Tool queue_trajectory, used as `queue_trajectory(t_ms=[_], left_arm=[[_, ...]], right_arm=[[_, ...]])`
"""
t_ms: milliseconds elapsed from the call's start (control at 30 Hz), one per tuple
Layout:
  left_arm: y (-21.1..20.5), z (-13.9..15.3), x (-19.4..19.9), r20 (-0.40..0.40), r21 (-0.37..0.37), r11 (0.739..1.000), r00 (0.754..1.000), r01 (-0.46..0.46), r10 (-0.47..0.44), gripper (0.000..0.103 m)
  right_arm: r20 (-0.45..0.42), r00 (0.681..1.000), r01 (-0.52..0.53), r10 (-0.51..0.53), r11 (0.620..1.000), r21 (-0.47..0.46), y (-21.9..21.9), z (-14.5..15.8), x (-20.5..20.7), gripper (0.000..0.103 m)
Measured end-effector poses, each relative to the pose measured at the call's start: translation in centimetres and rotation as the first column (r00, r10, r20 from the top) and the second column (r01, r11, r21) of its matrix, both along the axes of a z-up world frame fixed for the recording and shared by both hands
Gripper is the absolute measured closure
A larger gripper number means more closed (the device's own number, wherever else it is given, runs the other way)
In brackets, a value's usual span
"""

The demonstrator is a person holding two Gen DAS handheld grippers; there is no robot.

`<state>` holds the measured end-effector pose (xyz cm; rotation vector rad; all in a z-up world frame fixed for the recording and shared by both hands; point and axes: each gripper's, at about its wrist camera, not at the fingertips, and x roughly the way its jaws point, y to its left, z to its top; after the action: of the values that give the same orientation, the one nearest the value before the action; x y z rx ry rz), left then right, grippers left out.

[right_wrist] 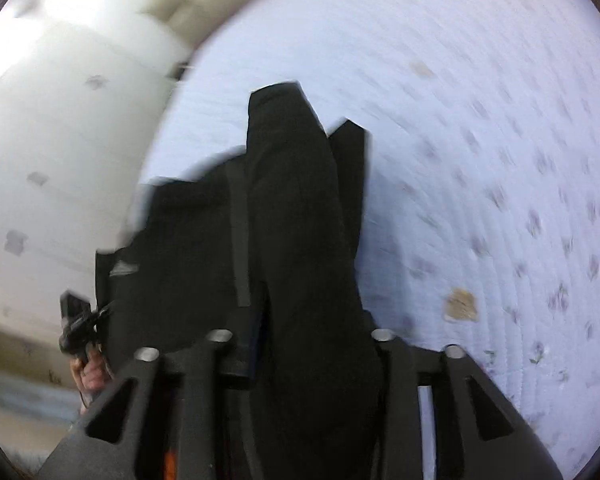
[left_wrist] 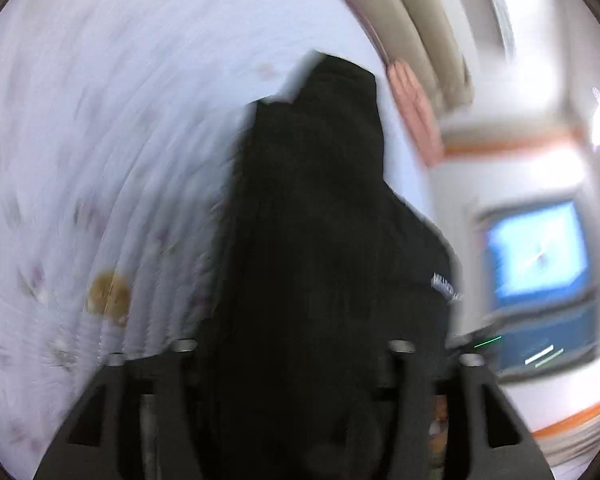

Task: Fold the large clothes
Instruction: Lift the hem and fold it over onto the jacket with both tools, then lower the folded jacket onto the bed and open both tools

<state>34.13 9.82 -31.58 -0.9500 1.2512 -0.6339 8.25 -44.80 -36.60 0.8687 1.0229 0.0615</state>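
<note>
A black garment, likely trousers, hangs in front of the left gripper and covers its fingertips; the cloth runs between the jaws, which look shut on it. In the right wrist view the same black garment hangs from the right gripper, again bunched between the jaws. Both views are blurred by motion. The garment is lifted above a white quilted bed cover with small purple flowers. The left gripper and the hand holding it show at the garment's left edge in the right wrist view.
The bed cover has a tan patch, which also shows in the right wrist view. A lit blue screen stands at the right of the left view. A pink cushion and headboard lie beyond. Pale tiled floor lies left of the bed.
</note>
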Motion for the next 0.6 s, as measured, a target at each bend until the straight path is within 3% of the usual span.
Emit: queue_trajectory(t_ms=[33, 67, 167, 233, 267, 300, 333, 433, 533, 600], left_arm=[[0.9, -0.8, 0.0, -0.042, -0.064, 0.998, 0.999, -0.022, 0.02, 0.039], [1.6, -0.6, -0.1, -0.042, -0.063, 0.997, 0.998, -0.042, 0.039, 0.039], [2.9, 3.3, -0.4, 0.046, 0.118, 0.992, 0.998, -0.037, 0.031, 0.038], [2.7, 6.2, -0.5, 0.1, 0.268, 0.963, 0.995, -0.027, 0.0, 0.038], [2.0, 8.8, -0.9, 0.153, 0.405, 0.914, 0.988, -0.038, -0.027, 0.038], [1.5, 10.2, -1.0, 0.181, 0.475, 0.879, 0.983, -0.051, -0.04, 0.038], [0.6, 12.7, -1.6, 0.233, 0.567, 0.819, 0.97, -0.084, -0.061, 0.038], [-2.0, 18.9, -3.7, 0.365, 0.714, 0.674, 0.923, -0.189, -0.127, 0.037], [-3.9, 23.6, -7.4, 0.452, 0.73, 0.629, 0.879, -0.267, -0.153, 0.029], [-6.1, 26.2, -9.7, 0.483, 0.729, 0.621, 0.86, -0.288, -0.168, 0.025]], right_arm=[[-0.009, 0.999, 0.041, -0.04, 0.999, 0.035, -0.9, -0.4, -0.6, 0.044], [-0.008, 0.998, 0.06, -0.06, 0.997, 0.038, -1.6, -0.2, -1.1, 0.043], [0.001, 0.993, 0.12, -0.12, 0.991, -0.055, -2.8, 2.5, -3.2, 0.041], [0.01, 0.991, 0.135, -0.135, 0.97, -0.204, -2.0, 5.8, -4.3, 0.04], [0.019, 0.991, 0.136, -0.135, 0.956, -0.262, -2.0, 6.8, -4.1, 0.04], [0.032, 0.992, 0.128, -0.124, 0.94, -0.316, -1.3, 8.2, -5.1, 0.04], [0.044, 0.993, 0.117, -0.108, 0.922, -0.368, 0.3, 10.4, -5.3, 0.04], [0.078, 0.996, 0.078, -0.045, 0.859, -0.506, 6.0, 16.1, -5.9, 0.04], [0.101, 0.995, 0.039, 0.024, 0.814, -0.58, 13.2, 20.9, -7.3, 0.036], [0.093, 0.994, 0.02, 0.049, 0.777, -0.629, 16.7, 23.2, -8.6, 0.031]])
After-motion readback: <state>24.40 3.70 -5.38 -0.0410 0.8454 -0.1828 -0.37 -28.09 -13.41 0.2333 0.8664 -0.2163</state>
